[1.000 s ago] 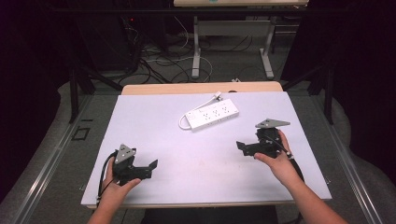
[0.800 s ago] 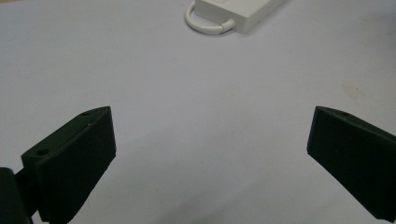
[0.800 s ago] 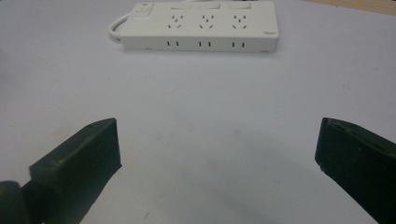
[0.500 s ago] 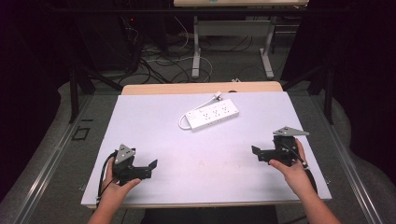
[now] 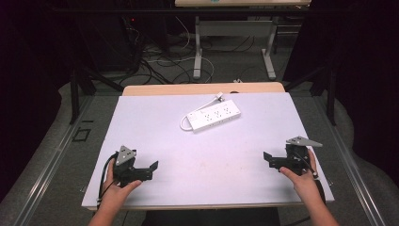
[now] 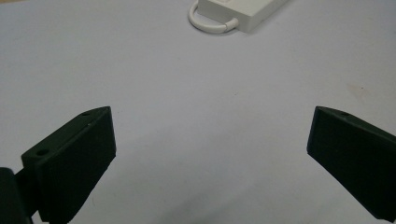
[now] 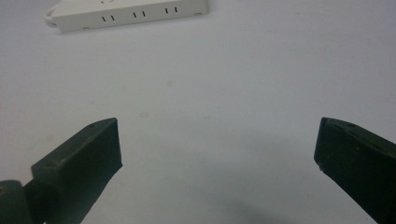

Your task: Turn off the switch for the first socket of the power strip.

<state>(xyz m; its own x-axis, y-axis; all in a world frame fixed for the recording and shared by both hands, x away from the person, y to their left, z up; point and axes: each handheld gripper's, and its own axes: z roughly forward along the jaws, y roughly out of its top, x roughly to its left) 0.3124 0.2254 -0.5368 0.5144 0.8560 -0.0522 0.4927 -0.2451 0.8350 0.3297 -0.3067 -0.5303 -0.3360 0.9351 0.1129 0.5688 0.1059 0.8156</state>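
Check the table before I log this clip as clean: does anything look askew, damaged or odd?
Nothing stands out. The white power strip lies flat at a slant on the table, its cord looped at one end, with no damage visible. The left gripper and right gripper are open, apart from it.

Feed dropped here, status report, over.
Left tongs open, right tongs open, both empty. Power strip untouched mid-table, far side. Nothing between.
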